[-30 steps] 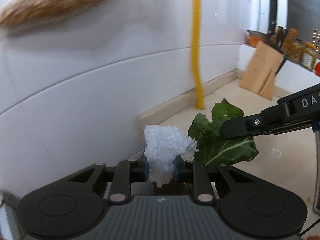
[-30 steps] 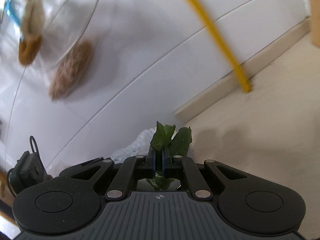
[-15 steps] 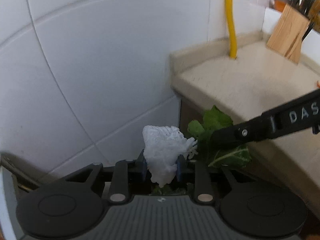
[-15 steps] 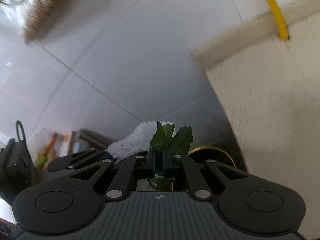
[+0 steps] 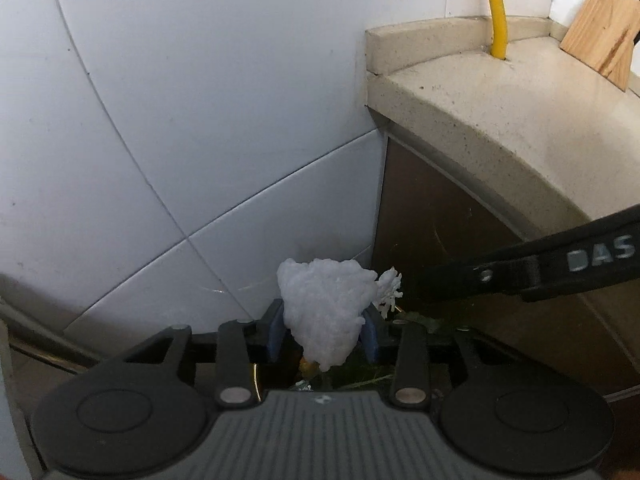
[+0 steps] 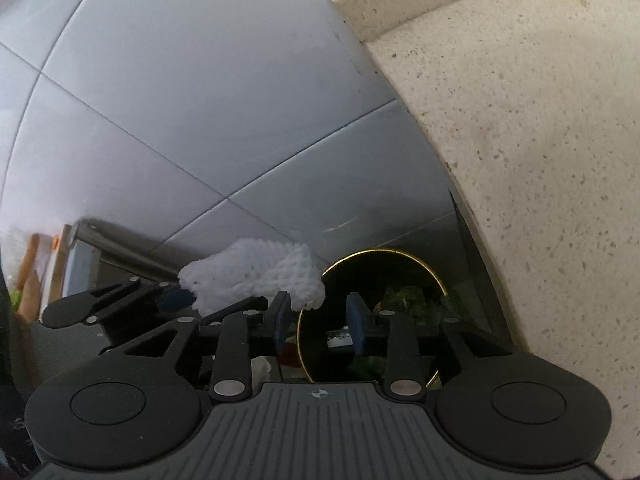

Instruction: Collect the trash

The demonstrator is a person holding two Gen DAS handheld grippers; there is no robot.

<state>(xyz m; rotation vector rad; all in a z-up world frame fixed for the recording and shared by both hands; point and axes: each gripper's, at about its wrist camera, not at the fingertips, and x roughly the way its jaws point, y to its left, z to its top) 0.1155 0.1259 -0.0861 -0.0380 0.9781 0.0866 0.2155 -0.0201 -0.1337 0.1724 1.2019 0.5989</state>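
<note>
A crumpled white foam wad (image 5: 324,312) sits between the blue pads of my left gripper (image 5: 323,334), whose jaws are opening while the wad still hangs in place. From the right wrist the same wad (image 6: 252,276) shows over a black bin with a gold rim (image 6: 400,254). My right gripper (image 6: 319,318) is opening above the bin mouth, with nothing between its pads. Green leaves (image 6: 408,300) lie inside the bin. One right finger (image 5: 520,276) crosses the left wrist view at the right.
A beige stone counter (image 5: 500,92) juts out on the right, its edge close beside the bin. White wall tiles (image 5: 200,120) stand behind. A yellow pipe (image 5: 496,20) and a wooden knife block (image 5: 600,32) are on the counter's far side.
Both grippers dropped from counter height down beside the counter's end, over the bin. The right jaws parted and the green leaf left them. The left pads widened around the white wad.
</note>
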